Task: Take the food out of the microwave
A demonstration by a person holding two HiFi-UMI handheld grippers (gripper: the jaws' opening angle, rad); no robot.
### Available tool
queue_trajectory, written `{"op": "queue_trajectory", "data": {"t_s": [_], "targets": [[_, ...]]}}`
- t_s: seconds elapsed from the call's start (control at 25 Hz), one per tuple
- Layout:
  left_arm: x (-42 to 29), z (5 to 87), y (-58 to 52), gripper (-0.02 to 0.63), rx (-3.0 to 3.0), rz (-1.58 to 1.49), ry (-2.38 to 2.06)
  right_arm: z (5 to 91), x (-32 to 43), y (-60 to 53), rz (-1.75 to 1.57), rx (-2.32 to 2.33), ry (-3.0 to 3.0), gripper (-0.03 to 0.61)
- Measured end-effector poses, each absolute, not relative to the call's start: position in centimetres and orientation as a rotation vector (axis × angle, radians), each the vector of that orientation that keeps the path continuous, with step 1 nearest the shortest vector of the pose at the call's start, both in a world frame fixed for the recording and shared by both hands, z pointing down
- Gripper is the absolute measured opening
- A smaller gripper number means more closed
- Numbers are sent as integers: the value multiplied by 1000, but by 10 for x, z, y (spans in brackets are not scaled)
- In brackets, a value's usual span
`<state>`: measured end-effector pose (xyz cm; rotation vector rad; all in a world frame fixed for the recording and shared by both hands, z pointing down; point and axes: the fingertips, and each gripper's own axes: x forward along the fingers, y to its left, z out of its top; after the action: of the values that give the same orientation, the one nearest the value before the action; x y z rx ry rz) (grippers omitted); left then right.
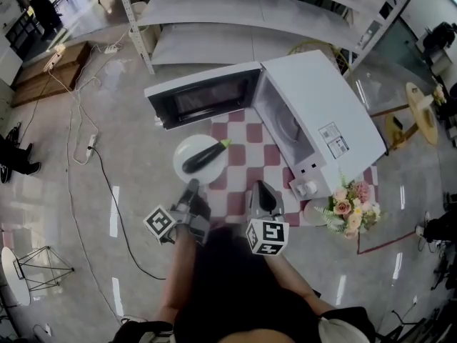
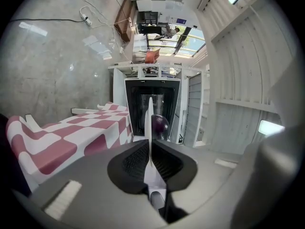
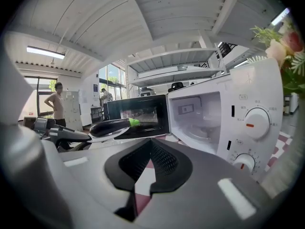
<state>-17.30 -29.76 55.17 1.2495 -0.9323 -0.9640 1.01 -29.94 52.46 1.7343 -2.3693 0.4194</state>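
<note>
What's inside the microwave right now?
Only the glass turntable shows inside the open microwave; its frame hides part of the cavity. The eggplant lies on the plate outside, clamped by the left gripper.

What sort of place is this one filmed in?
Probably a staged lab or workshop space, not a kitchen: microwave on a checked cloth, bare metal shelving, cables across a polished floor.

All three views toward microwave (image 1: 325,113)

Probably lab: bare metal shelving (image 1: 235,41)
</note>
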Motion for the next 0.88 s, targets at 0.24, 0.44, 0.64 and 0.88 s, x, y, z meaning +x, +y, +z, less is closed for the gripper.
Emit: {"op": "queue_trajectory", "data": {"t_s": [0.24,0.44,0.64,0.88], "targets": [[-186,544,-291,25,1252,-1019,-987,521,9,-303,376,1724,-2370,0],[-201,537,-284,25,1246,-1050,-1060,520,15,-307,352,1727,-2369,0],[-208,533,-280,25,1224,-1087,-1107,520,21,-311,374,1724,-2376,0],[-206,537,-281,25,1219,-1094,-1129,521,18,-310,369,1693,-2387,-2]]}}
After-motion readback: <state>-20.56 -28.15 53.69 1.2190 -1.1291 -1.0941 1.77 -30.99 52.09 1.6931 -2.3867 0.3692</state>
